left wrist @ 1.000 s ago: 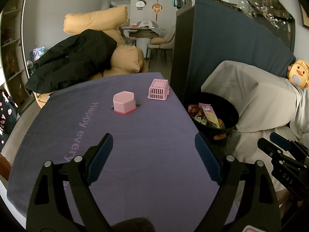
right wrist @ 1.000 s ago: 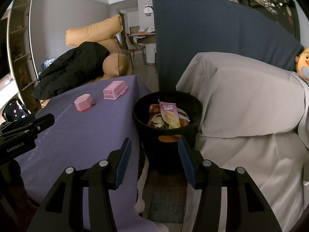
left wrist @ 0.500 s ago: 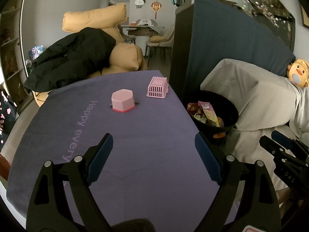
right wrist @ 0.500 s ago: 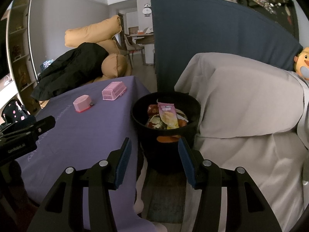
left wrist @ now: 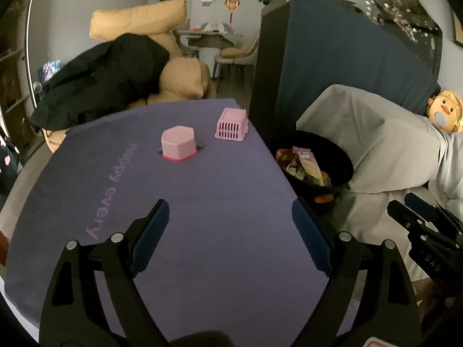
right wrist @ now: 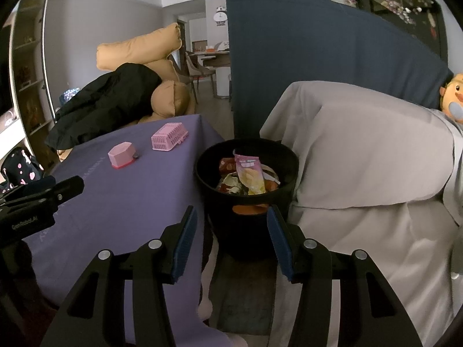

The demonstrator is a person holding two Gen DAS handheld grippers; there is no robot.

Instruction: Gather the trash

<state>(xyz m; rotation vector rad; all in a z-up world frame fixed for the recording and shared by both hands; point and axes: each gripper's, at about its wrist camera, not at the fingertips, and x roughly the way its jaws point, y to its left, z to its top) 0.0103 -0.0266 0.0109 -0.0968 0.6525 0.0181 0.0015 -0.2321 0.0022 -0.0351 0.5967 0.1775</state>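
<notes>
A black bin (right wrist: 246, 199) stands on the floor between the purple-covered table (right wrist: 130, 202) and a grey-draped sofa. Several snack wrappers (right wrist: 249, 176) lie inside it, a pink and yellow one on top. The same bin (left wrist: 344, 162) shows at the table's right edge in the left wrist view, with the wrappers (left wrist: 303, 164) in it. My left gripper (left wrist: 231, 237) hovers open over the near part of the table (left wrist: 217, 202), nothing between its blue pads. Just short of the bin my right gripper (right wrist: 231, 240) is open and empty too.
A pink hexagonal box (left wrist: 179, 146) and a pink slatted basket (left wrist: 233, 127) sit at the table's far side. Tan cushions with a black jacket (left wrist: 101, 84) lie beyond. The grey sofa cover (right wrist: 361, 159) and a dark blue screen (right wrist: 318, 72) flank the bin.
The left wrist view has tilted slightly, so the table objects sit a little lower in frame. Right gripper unmoved; both grippers stay as open as before.
</notes>
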